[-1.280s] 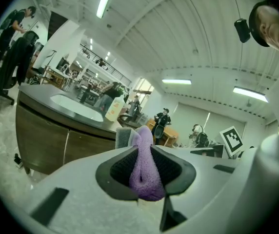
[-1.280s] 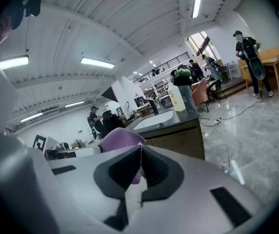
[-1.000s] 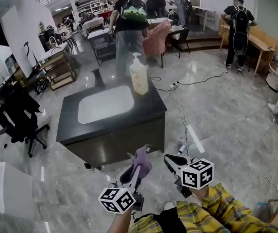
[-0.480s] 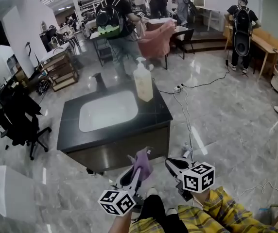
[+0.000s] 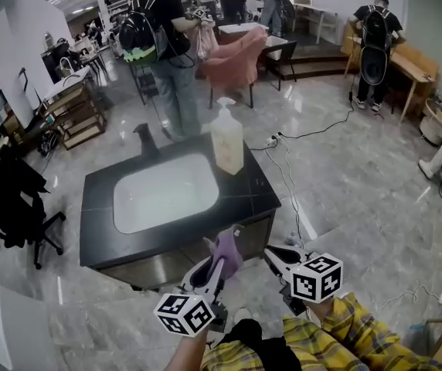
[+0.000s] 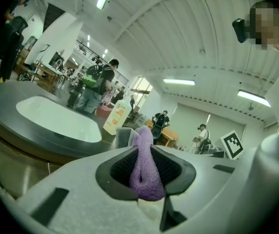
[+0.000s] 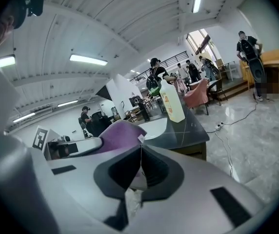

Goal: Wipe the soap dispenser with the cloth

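Dispenser (image 5: pixel 226 147) stands upright on the counter (image 5: pixel 246 198), just right of the sink (image 5: pixel 167 194). Left gripper (image 5: pixel 221 257): jaws clamped on soft cloth (image 6: pixel 144 172). Right gripper (image 5: pixel 270 252): jaws closed, empty. Judged light, slick, tippable; steady its body, not the pump.

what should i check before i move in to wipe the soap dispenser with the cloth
1. Grip on the purple terry cloth: ok, it is pinched in the left gripper.
2. Is the right gripper free: ok, it is shut on nothing.
3. Is the cream plastic pump soap dispenser upright: ok, it stands on the black square counter, at the far right corner beside the white sink basin.
4. Dispenser within reach: not ok, both grippers are short of the counter's near edge.
5. Footing: cannot tell, a white cable runs along the floor right of the counter.
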Tool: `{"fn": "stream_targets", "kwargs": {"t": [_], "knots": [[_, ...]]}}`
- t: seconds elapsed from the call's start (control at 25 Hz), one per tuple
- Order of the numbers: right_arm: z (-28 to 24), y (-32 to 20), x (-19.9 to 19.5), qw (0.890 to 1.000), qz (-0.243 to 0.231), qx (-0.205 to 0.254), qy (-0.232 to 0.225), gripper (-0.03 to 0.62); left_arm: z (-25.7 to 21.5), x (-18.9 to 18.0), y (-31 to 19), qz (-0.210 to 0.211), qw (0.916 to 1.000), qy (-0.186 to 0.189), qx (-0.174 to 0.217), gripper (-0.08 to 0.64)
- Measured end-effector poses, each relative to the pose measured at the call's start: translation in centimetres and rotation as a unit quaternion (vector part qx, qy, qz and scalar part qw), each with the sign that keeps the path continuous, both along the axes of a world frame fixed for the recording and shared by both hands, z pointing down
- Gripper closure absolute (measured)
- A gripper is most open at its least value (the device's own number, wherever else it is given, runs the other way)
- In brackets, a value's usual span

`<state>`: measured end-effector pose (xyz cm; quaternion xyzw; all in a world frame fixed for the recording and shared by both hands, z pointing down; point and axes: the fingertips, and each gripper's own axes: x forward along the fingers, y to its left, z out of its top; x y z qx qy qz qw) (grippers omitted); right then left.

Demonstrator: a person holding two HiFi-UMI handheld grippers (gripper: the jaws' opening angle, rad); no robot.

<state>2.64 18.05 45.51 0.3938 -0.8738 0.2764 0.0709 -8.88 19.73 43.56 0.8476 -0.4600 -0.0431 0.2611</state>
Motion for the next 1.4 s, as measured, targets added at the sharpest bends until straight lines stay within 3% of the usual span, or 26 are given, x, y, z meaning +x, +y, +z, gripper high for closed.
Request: {"fn": "stream_targets", "kwargs": {"t": [0.36, 0.64, 0.92, 1.4], "knots": [[-0.2, -6.6, -3.3, 1.0, 0.025, 0.002, 0.004, 0.586, 0.2, -3.1, -7.1, 0.028, 0.9996, 0.003, 0.001, 0.494], [0.3, -9.5, -3.2, 0.999, 0.036, -0.003, 0.007, 0.586, 0.7, -2.8, -9.8, 0.043, 0.9991, 0.005, 0.0, 0.494], [0.4, -14.5, -1.8, 0.999, 0.042, -0.001, -0.005, 0.586, 0.6, -2.8, -13.4, 0.022, 0.9998, 0.002, -0.001, 0.494], [-0.6, -24.5, -1.4, 1.0, -0.02, 0.012, -0.004, 0.586, -1.2, -1.6, -22.7, -0.036, 0.9991, 0.001, 0.021, 0.494]]}}
